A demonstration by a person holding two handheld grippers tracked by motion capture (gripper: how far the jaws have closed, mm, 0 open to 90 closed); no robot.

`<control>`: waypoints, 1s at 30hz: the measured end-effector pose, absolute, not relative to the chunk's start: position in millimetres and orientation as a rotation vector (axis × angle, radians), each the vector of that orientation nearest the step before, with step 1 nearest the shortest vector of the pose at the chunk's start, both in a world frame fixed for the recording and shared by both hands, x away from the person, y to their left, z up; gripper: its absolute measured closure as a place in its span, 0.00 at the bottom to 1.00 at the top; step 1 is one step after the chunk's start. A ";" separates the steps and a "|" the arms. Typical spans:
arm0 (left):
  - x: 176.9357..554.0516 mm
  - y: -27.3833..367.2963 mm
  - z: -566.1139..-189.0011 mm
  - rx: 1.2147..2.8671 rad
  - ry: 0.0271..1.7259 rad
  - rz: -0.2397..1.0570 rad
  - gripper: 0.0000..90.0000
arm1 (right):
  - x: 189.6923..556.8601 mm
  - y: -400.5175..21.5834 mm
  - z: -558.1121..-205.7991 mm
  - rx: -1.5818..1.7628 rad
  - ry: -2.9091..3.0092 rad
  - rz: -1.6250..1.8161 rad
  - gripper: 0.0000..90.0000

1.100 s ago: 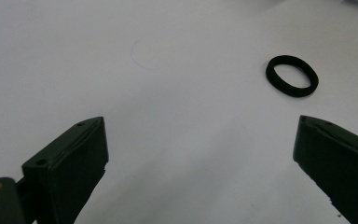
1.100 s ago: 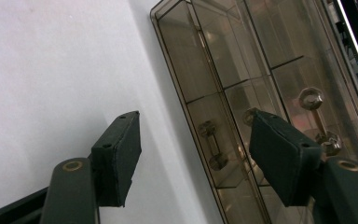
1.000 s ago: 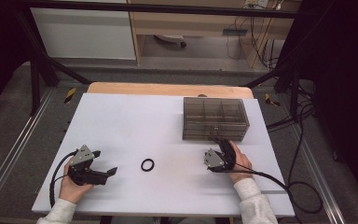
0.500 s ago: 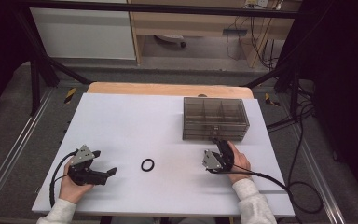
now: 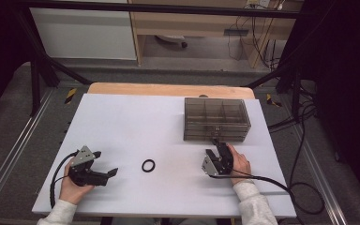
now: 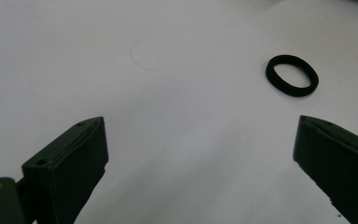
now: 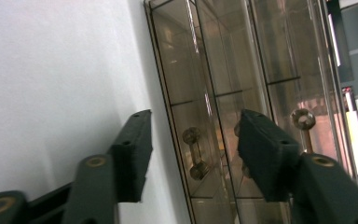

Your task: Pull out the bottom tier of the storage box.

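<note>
A smoky clear drawer box (image 5: pixel 216 119) stands at the right back of the white table. My right gripper (image 5: pixel 218 144) points at its front face. In the right gripper view the box (image 7: pixel 223 70) is close, and a small brass drawer handle (image 7: pixel 193 153) lies between the jaws of my right gripper (image 7: pixel 194 116). Those jaws have just been closing; a gap shows on both sides of the handle. A black ring (image 5: pixel 148 165) lies flat mid-table. My left gripper (image 5: pixel 105 162) rests at the front left, open and empty (image 6: pixel 201 122), with the ring (image 6: pixel 292 76) ahead to its right.
The white tabletop (image 5: pixel 136 122) has bare room left of the box and around the ring. Cables trail from both grippers off the front edge. Black frame posts stand at the table's sides, and a wooden edge (image 5: pixel 168 89) runs along the back.
The right gripper has shifted slightly at the box's front and its jaws look narrower. The left hand, the ring and the box have not moved.
</note>
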State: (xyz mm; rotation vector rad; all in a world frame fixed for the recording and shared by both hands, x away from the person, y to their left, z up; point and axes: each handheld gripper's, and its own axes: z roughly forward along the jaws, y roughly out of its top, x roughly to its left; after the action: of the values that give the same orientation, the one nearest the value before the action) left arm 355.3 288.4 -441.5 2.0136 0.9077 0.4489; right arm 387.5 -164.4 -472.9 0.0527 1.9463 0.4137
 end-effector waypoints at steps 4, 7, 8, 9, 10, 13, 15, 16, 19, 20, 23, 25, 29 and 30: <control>355.5 288.4 -441.8 2.014 0.908 0.449 0.03 | 388.2 -164.4 -473.5 0.079 1.950 0.406 0.54; 355.5 288.5 -441.9 2.015 0.909 0.449 0.03 | 388.6 -164.3 -473.7 0.087 1.942 0.394 0.54; 355.5 288.3 -441.9 2.015 0.909 0.450 0.03 | 388.7 -164.1 -474.3 0.089 1.938 0.387 0.55; 355.5 288.3 -441.9 2.016 0.908 0.448 0.03 | 388.6 -163.9 -474.9 0.085 1.933 0.374 0.55; 355.5 288.1 -442.0 2.016 0.908 0.449 0.03 | 388.7 -163.4 -476.0 0.081 1.921 0.361 0.56; 355.5 288.2 -442.0 2.016 0.909 0.449 0.03 | 389.3 -163.0 -478.0 0.083 1.918 0.341 0.58; 355.6 288.3 -442.0 2.016 0.908 0.449 0.03 | 390.1 -162.9 -479.2 0.087 1.919 0.330 0.59; 355.7 288.3 -442.0 2.016 0.908 0.449 0.03 | 390.4 -162.8 -479.8 0.088 1.916 0.325 0.59; 355.7 288.2 -442.1 2.016 0.909 0.450 0.03 | 391.4 -162.4 -481.0 0.091 1.917 0.319 0.61; 355.7 288.1 -442.1 2.017 0.909 0.450 0.03 | 392.0 -162.4 -481.4 0.085 1.916 0.313 0.61; 355.7 288.0 -442.1 2.018 0.908 0.451 0.03 | 392.7 -162.2 -482.8 0.081 1.914 0.302 0.62; 355.7 287.9 -442.1 2.018 0.908 0.450 0.03 | 394.2 -161.4 -485.3 0.076 1.912 0.288 0.63; 355.8 287.9 -442.3 2.019 0.908 0.450 0.03 | 395.7 -160.9 -487.1 0.081 1.916 0.283 0.64; 355.9 287.9 -442.3 2.019 0.908 0.449 0.03 | 397.3 -160.9 -488.0 0.081 1.919 0.279 0.65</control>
State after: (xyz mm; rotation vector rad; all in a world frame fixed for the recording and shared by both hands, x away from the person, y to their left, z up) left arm 355.9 287.9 -442.3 2.0191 0.9077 0.4495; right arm 397.3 -160.9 -488.0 0.0806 1.9188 0.2785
